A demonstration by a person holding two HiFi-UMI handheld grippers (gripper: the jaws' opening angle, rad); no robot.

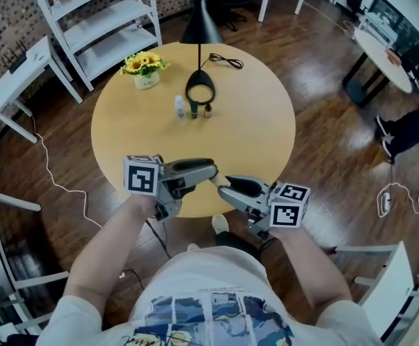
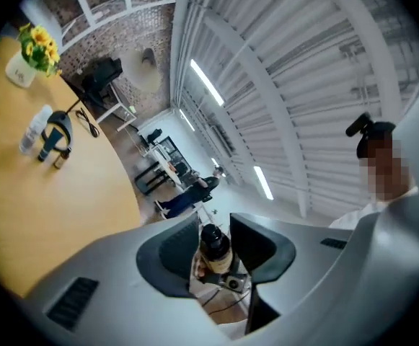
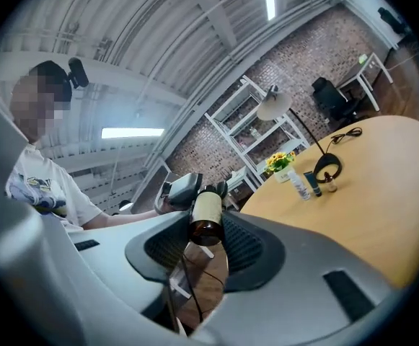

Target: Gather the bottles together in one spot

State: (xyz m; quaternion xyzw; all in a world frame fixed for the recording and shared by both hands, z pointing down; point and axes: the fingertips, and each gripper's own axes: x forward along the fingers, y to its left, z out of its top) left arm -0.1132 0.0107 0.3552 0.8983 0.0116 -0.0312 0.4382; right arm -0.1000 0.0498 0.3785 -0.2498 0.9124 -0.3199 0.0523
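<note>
Log three bottles (image 1: 194, 109) as gathered by the lamp base (image 1: 200, 89) near the far edge of the worktop (image 1: 252, 135), and rate the task incomplete, with a fourth brown bottle (image 3: 206, 215) clenched in the right claw (image 3: 203, 240) above the near edge, cap inside the released left claw (image 2: 216, 254).

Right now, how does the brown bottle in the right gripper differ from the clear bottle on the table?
Pose: the brown bottle lies level in the air, clamped in the right gripper, while the clear bottle stands upright on the table.
Look: the brown bottle is dark glass with a pale label and a black cap, while the clear bottle looks whitish.
Both are small bottles.
</note>
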